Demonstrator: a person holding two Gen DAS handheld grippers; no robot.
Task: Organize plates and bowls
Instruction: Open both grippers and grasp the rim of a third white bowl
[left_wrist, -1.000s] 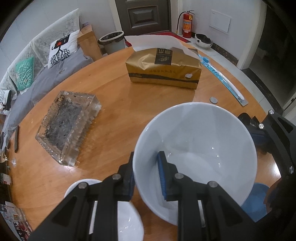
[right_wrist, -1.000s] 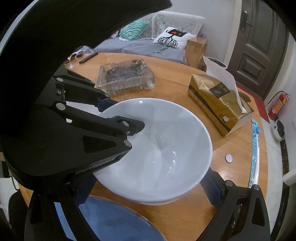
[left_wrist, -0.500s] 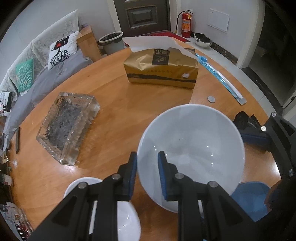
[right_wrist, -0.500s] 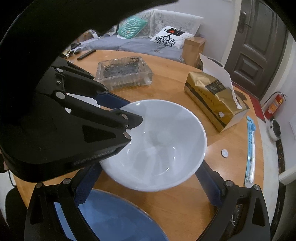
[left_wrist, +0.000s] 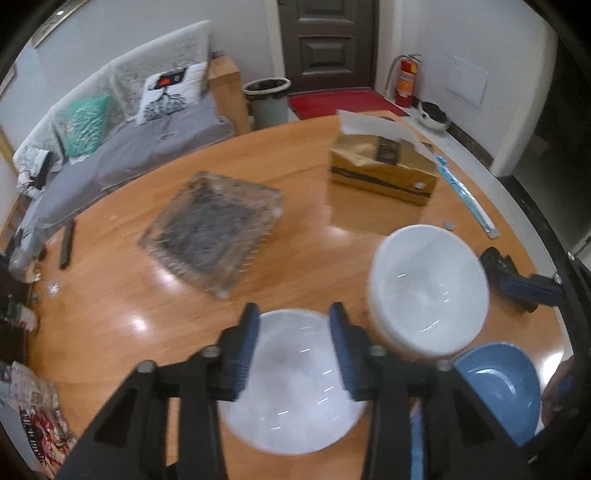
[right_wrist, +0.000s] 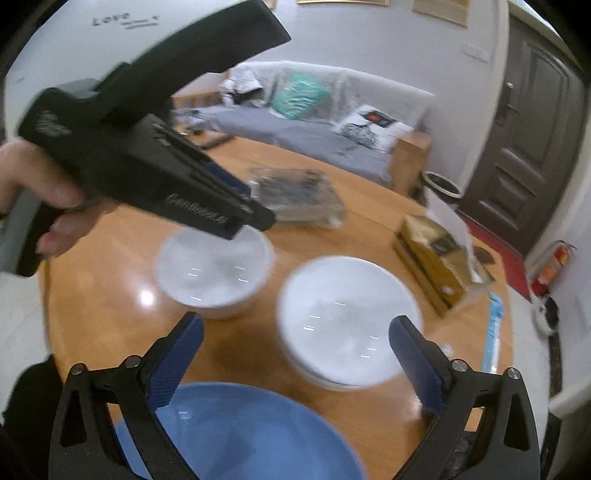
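Round wooden table (right_wrist: 388, 221), near edge: blue plate (right_wrist: 243, 432). Right gripper (right_wrist: 295, 350) wide open, empty. Left gripper (left_wrist: 293, 345) opening, empty, above smaller white bowl (left_wrist: 291, 384). Bigger white bowl (left_wrist: 428, 291) beside it, clear. Glass ashtray (left_wrist: 210, 232) farther in. Risk: fingers clipping bowl rims.

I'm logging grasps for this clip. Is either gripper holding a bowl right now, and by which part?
Nothing is held. The left gripper is opening, nothing between its pads; the right gripper is open. Both white bowls sit free on the table.
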